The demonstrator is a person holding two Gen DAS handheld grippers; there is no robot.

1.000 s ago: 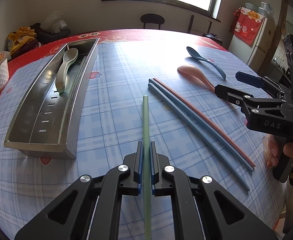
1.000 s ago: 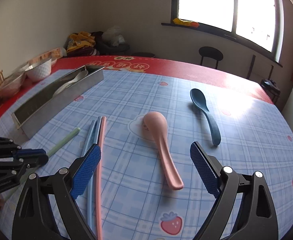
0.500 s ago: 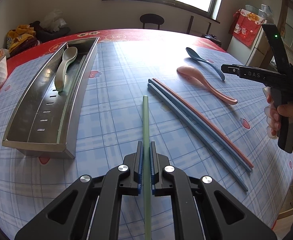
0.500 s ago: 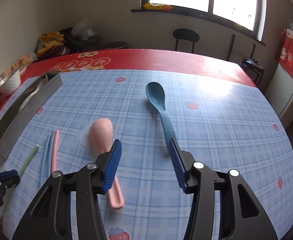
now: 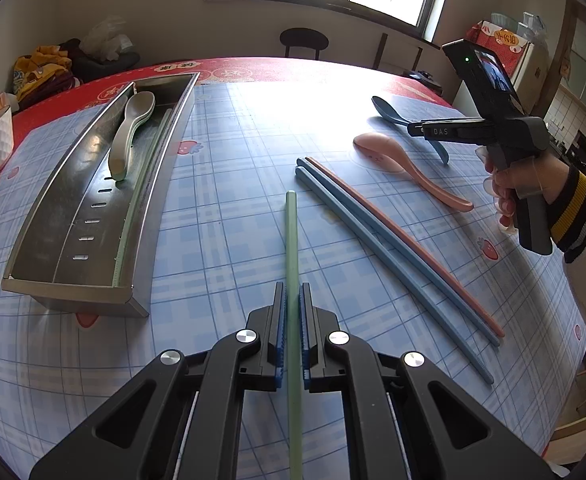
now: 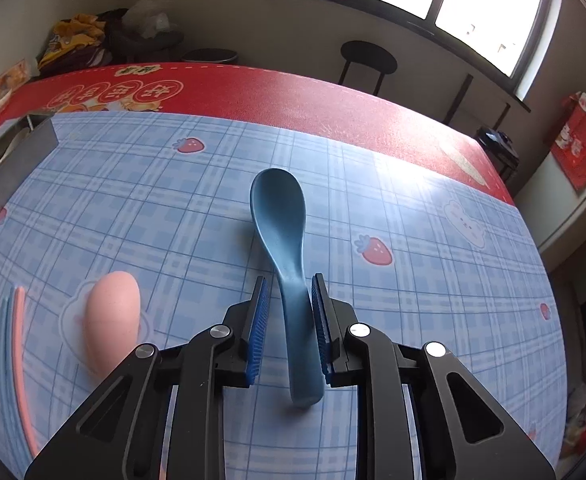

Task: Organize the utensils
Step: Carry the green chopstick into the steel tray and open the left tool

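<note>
Your right gripper (image 6: 289, 320) is straddling the handle of the dark blue plastic spoon (image 6: 283, 240); its jaws have just been closing and are standing narrow, the right pad touching the handle, the left one showing a sliver of gap, so you are not yet gripping it firmly. The spoon is lying on the blue checked tablecloth (image 6: 413, 300), bowl pointing away from you.

Your left gripper (image 5: 291, 336) is clamping the pale green chopstick (image 5: 292, 248) tight between its blue pads, the stick pointing forward over the cloth.

What could go wrong: the spoon handle is curving and tapering, so if you are lifting before both pads bite, it is likely to pivot or slip out (a pinch near the end makes that worse). The green chopstick, held near one end, could swing into the tray wall as you carry it.

Beside the blue spoon, the pink plastic spoon (image 5: 397, 160) is lying bowl down, and near it the two long blue chopsticks (image 5: 393, 264) and a salmon-pink chopstick (image 5: 405, 240) are lying together.

The long stainless steel tray (image 5: 33, 280) is holding a pale green spoon (image 5: 129, 132) and another green chopstick (image 5: 141, 196) along its right wall.
</note>
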